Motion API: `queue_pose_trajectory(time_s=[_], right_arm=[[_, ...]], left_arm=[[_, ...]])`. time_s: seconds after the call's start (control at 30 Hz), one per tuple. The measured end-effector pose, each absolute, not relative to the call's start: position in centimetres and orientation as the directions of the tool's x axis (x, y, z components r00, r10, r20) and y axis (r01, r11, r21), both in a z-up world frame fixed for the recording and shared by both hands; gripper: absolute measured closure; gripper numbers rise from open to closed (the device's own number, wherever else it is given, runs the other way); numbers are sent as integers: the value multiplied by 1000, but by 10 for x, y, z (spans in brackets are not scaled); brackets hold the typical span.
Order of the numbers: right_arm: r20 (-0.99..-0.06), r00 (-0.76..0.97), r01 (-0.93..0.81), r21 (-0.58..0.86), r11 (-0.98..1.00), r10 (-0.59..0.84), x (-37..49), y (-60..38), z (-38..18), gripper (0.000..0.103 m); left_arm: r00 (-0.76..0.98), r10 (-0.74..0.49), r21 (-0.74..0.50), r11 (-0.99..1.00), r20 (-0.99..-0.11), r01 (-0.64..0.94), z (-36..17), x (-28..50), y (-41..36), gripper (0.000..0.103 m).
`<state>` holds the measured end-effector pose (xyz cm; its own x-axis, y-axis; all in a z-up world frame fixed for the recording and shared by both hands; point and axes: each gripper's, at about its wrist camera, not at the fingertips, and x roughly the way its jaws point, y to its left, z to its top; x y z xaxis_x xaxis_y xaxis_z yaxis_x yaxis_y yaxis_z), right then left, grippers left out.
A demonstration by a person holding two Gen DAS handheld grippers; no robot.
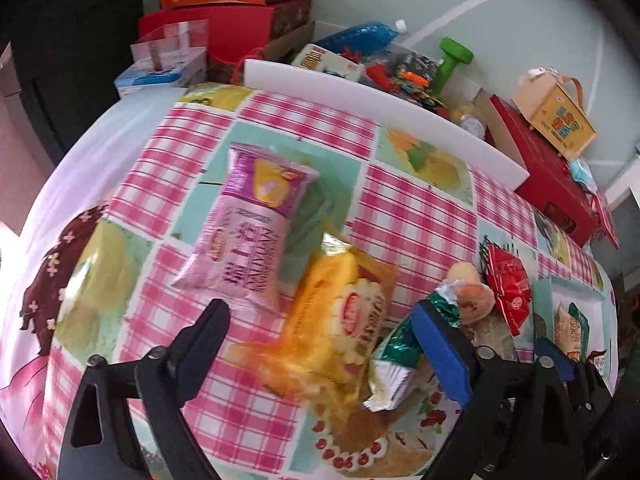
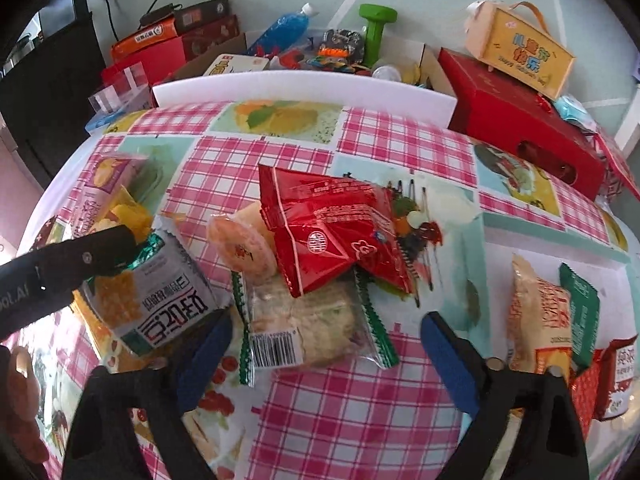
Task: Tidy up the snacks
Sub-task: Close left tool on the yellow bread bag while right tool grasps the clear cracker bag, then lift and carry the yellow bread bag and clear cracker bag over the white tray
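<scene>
Pink-checked tablecloth (image 1: 416,216) covers the table in both views; snacks lie scattered on it. Left wrist view: left gripper (image 1: 320,344) low centre, jaws spread wide, clamping nothing; yellow snack packet (image 1: 340,320) lies between the fingers, blurred, contact with the pads unclear; pink snack packet (image 1: 248,228) just above it at frame centre-left, overlapping the yellow one's top edge; green-and-silver packet (image 1: 400,356) touching the blue pad of the right-hand finger (image 1: 436,344); red packet (image 1: 510,280) at centre right beside a round peach-coloured snack (image 1: 472,296). Right wrist view: right gripper (image 2: 326,344) at bottom, jaws released and wide apart, empty; clear-wrapped pastry with green edges (image 2: 312,324) sits between its fingers, not touching either pad as far as visible; red packet (image 2: 332,228) rests on the pastry's upper edge; round peach snack (image 2: 244,248) just left of the red one; beige packet (image 2: 540,320) and a small green packet (image 2: 580,312) at right edge, well apart from the pile; left gripper's black finger (image 2: 80,260) enters from the left onto the green-and-silver packet (image 2: 160,300). White board (image 2: 304,88) stands at the table's far edge; red box (image 2: 516,120) and yellow carry box (image 2: 524,52) upper right.
</scene>
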<state>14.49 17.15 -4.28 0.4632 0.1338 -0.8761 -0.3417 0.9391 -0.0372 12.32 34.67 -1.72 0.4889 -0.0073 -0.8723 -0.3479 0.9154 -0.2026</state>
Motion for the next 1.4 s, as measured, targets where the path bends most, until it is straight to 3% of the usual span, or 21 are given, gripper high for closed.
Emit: queue_pose_trajectory(time_s=[0.33,0.63,0.97,1.4], right_arm=[[-884,439,-338,2,941,160,140,171,-50,38],[-885,442,-307,5,952,147,130,158,-47,45],[-885,439,-277,30,960,155,110,141,-36,46],[-821,542,-244,49,968,178,65,111,19,46]], left_arm=[[416,-8,-183,905,-909,-383,-39,129,347,39],[400,14,-153,912,-916,-382,-36,123,328,56],[413,52,-133,904,-909,-406,-19,89,313,58],[525,68,-162,911,-848,-380,34,61,303,58]])
